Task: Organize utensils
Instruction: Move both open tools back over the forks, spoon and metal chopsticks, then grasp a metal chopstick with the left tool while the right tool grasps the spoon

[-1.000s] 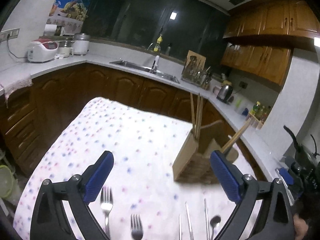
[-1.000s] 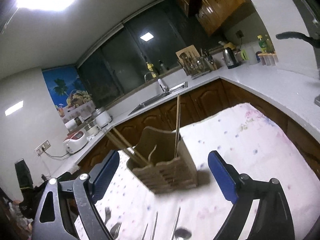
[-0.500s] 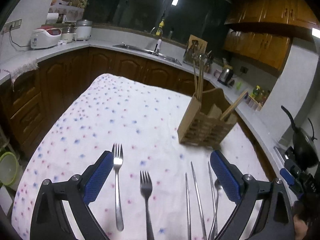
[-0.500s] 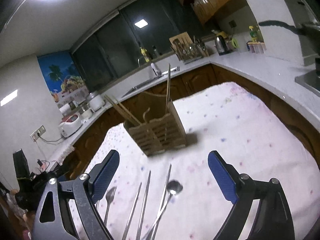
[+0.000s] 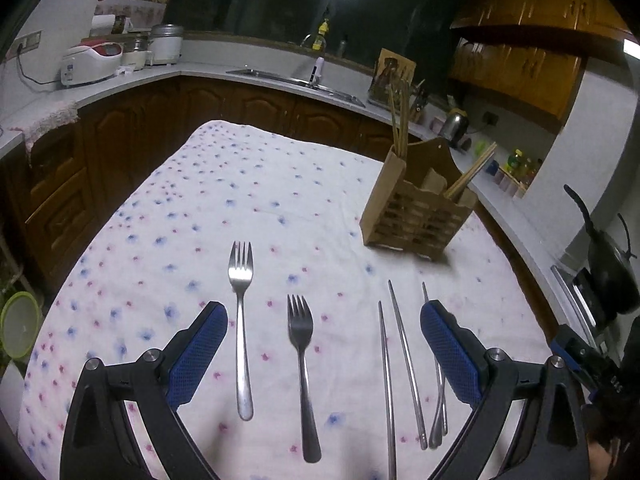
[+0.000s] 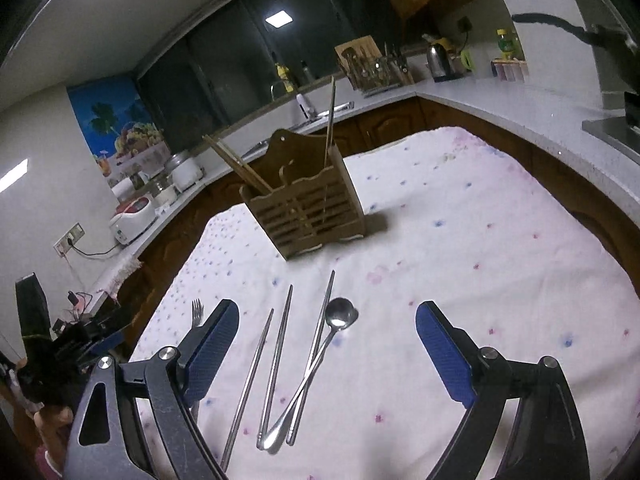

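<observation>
Left gripper (image 5: 324, 350), black frame with blue textured pads: jaws stand wide, nothing between the pads, hanging above the cloth. Right gripper (image 6: 327, 346), same build: jaws likewise wide and empty.

Under the left gripper lie two plain stainless-steel forks, tines pointing away: the longer bright fork (image 5: 241, 320) just beside the left pad and the shorter, darker fork (image 5: 302, 364) near the middle. To their right lie thin, tapered metal chopsticks (image 5: 402, 356), side by side and slightly splayed.

Under the right gripper the same chopsticks (image 6: 278, 350) show as three loose rods. A long-handled steel spoon with a small round bowl (image 6: 340, 316) lies across one of them, its handle crossing the rod. Smooth, slender, flat-lying pieces; judged awkward to pinch off soft fabric.

Further out stands the slatted light-wood utensil holder with a scalloped front and raised back panel (image 6: 306, 210), upright on the cloth and well apart from the loose cutlery. It holds wooden chopsticks (image 5: 400, 114), some upright, some leaning. Whether its compartments hold anything else cannot be told.

The white tablecloth with small pink and blue flowers (image 5: 192, 216) is soft and slightly wrinkled.

Progress, as judged: early. Wooden sticks are housed; all visible metal pieces remain on the cloth, none gripped.
</observation>
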### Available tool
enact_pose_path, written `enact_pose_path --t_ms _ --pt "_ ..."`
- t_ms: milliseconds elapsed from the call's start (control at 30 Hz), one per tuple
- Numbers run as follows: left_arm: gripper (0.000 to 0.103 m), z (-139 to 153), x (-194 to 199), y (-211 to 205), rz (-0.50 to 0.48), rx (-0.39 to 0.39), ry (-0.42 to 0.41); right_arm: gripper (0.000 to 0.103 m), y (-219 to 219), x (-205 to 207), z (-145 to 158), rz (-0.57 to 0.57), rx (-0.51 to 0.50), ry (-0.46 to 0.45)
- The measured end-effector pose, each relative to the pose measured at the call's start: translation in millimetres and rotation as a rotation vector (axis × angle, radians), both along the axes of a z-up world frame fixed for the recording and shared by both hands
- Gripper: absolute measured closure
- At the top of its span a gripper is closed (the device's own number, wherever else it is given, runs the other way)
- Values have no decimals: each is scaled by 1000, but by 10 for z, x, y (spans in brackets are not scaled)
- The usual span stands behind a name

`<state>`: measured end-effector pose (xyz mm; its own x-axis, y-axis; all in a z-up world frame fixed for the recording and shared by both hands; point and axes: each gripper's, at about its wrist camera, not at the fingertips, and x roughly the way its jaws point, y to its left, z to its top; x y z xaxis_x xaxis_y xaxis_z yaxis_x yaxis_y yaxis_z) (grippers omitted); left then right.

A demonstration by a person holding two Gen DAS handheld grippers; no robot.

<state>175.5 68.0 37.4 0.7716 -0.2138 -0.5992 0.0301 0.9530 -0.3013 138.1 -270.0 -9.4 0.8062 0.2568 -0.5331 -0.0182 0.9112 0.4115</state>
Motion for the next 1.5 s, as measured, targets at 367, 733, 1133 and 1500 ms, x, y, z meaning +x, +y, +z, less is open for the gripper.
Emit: enact_pose_path --t_ms 367,733,1133,1500 --pt "7 -112 201 -272 -73 66 71 14 78 170 -70 34 -12 45" --pt "29 -321 515 -570 -141 117 156 53 202 575 -466 88 -26 179" --pt "42 -618 1067 -896 -251 140 271 67 212 1107 -826 177 -46 281" --pt "63 -887 1279 -1171 -311 231 349 70 180 1043 -865 163 -13 314"
